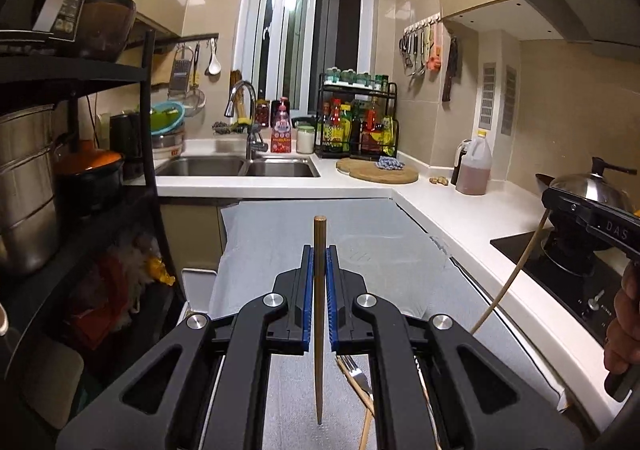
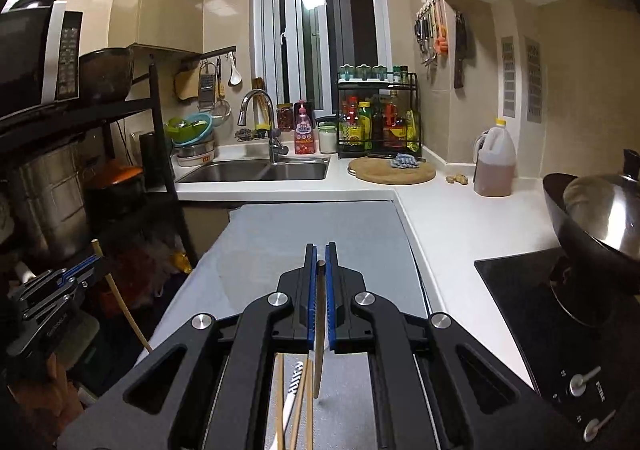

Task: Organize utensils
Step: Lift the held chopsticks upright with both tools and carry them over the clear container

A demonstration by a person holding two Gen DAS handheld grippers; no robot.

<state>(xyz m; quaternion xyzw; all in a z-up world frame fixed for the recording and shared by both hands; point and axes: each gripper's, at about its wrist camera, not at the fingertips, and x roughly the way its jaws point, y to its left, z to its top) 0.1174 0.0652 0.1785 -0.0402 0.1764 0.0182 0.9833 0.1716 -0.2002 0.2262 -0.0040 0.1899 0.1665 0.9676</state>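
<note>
Each gripper, left gripper [image 1: 319,250] and right gripper [image 2: 320,250], has its fingers clamped on one upright chopstick [image 1: 319,314], tip down, above loose utensils [image 2: 298,402] at the desk's [image 2: 320,226] near edge.

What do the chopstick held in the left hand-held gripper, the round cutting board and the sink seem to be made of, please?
Chopstick: probably bamboo or wood, matte tan with a squared top end.
Round cutting board: seemingly wood or bamboo, pale brown with a darker rim.
Sink: likely stainless steel, grey brushed and reflective.
</note>
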